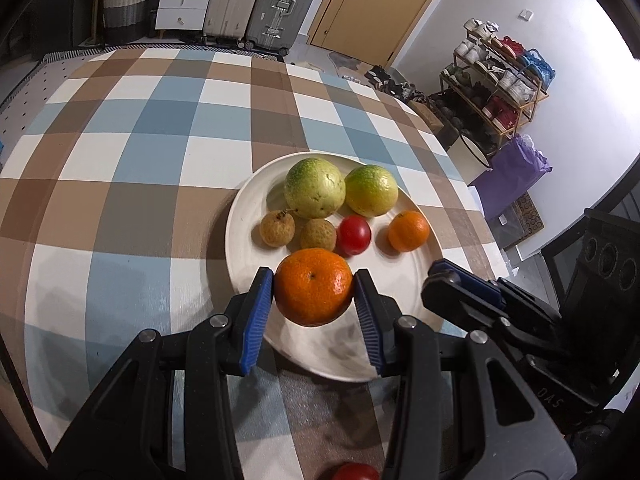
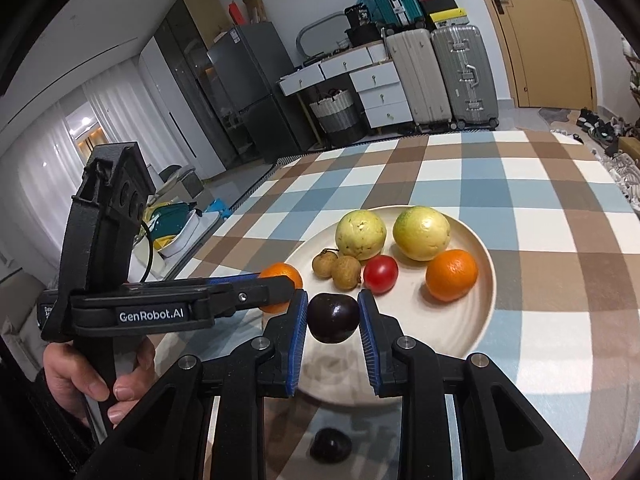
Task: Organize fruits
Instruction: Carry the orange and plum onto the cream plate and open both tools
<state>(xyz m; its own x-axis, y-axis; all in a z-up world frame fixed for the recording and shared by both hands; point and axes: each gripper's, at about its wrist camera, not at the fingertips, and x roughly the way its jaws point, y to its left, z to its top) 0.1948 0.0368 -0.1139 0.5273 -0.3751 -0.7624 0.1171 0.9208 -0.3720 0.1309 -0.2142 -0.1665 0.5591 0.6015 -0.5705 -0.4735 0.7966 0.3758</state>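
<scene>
Our left gripper (image 1: 314,294) clamps the firm round orange mandarin (image 1: 313,286) across its middle above the white ceramic plate (image 1: 256,280); our right gripper (image 2: 333,318) clamps a smooth, slippery dark plum (image 2: 333,317).

"GenRobot.AI" on left tongs (image 2: 280,288)

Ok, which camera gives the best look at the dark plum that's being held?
The right wrist view: the dark plum sits centred between the right gripper pads, above the plate. The left wrist view shows that gripper side-on; the plum is hidden.
</scene>
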